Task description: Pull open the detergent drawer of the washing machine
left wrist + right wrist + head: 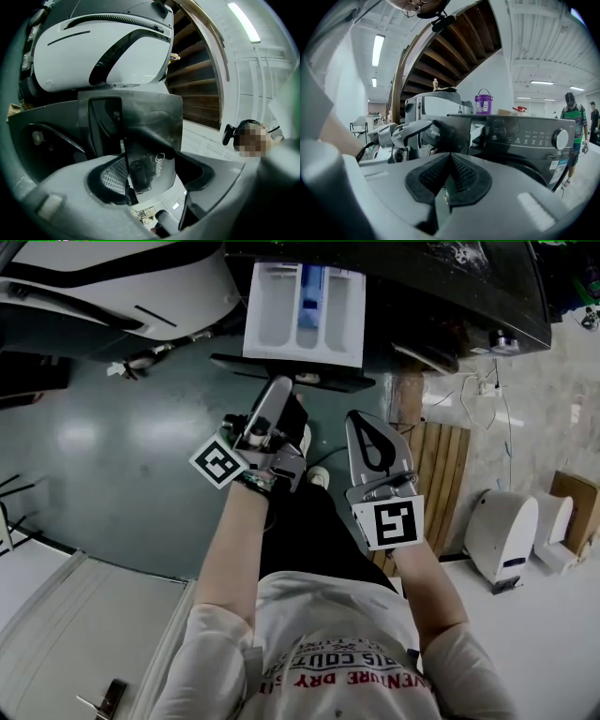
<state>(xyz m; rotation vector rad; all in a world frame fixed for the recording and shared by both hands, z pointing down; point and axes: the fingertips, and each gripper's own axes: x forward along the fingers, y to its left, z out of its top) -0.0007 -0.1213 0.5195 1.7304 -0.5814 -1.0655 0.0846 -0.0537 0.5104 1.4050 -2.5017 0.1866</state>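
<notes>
The detergent drawer [303,315] stands pulled out of the dark washing machine [459,296], showing white compartments and a blue insert. My left gripper [274,395] is shut on the drawer's dark front panel [291,374]. In the left gripper view the panel [150,136] with its logo sits pinched between the jaws of the left gripper [150,176]. My right gripper [362,420] hangs just right of the drawer, shut and holding nothing. In the right gripper view the right gripper [449,177] has its pads pressed together, and beyond it I see the left gripper [405,133] on the panel [452,131].
A white appliance [112,287] stands left of the washer. A wooden pallet [441,470] and a white device [502,535] are on the right. The control panel and its knob [559,139] face me; a purple bucket [483,104] sits on top. A person [571,117] stands at far right.
</notes>
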